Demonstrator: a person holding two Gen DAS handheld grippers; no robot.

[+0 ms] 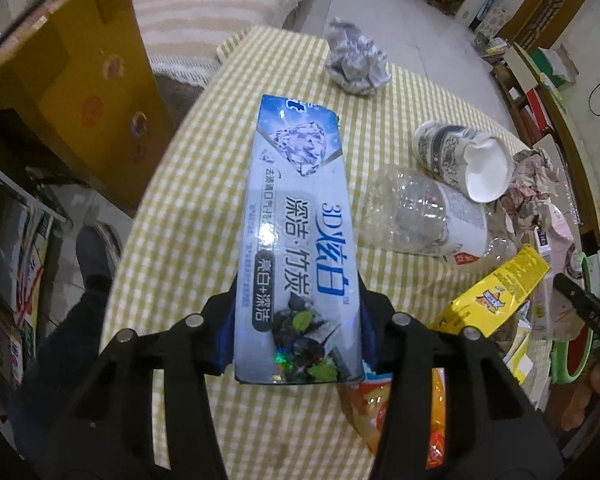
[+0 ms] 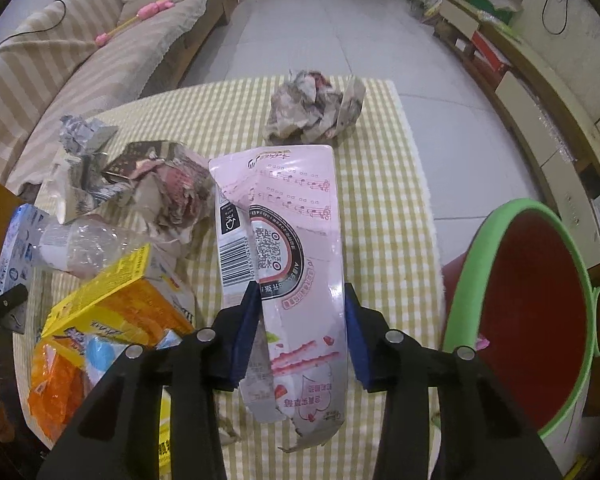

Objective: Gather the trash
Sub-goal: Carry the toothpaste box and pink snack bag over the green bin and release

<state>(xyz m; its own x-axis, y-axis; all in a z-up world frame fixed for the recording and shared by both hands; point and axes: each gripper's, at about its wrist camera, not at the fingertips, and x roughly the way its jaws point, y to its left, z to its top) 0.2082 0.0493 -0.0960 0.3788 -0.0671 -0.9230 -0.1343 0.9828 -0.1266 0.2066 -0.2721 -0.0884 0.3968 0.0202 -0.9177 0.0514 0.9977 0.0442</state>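
Observation:
My left gripper (image 1: 298,312) is shut on a blue-and-white toothpaste box (image 1: 296,216) and holds it above the checked tablecloth (image 1: 204,152). My right gripper (image 2: 298,312) is shut on a torn pink carton (image 2: 288,232), held over the table just left of the red bin with a green rim (image 2: 540,312). On the table lie a crumpled grey paper ball (image 1: 356,56), a paper cup (image 1: 464,160) on its side, a clear plastic bottle (image 1: 420,212), a yellow box (image 2: 112,304) and a brownish paper ball (image 2: 312,108).
A striped sofa (image 2: 80,64) runs along the left, with a cardboard box (image 1: 80,80) beside the table. Low shelves (image 2: 540,92) line the right wall. Tiled floor (image 2: 340,32) lies beyond the table. An orange wrapper (image 2: 56,392) lies at the near left edge.

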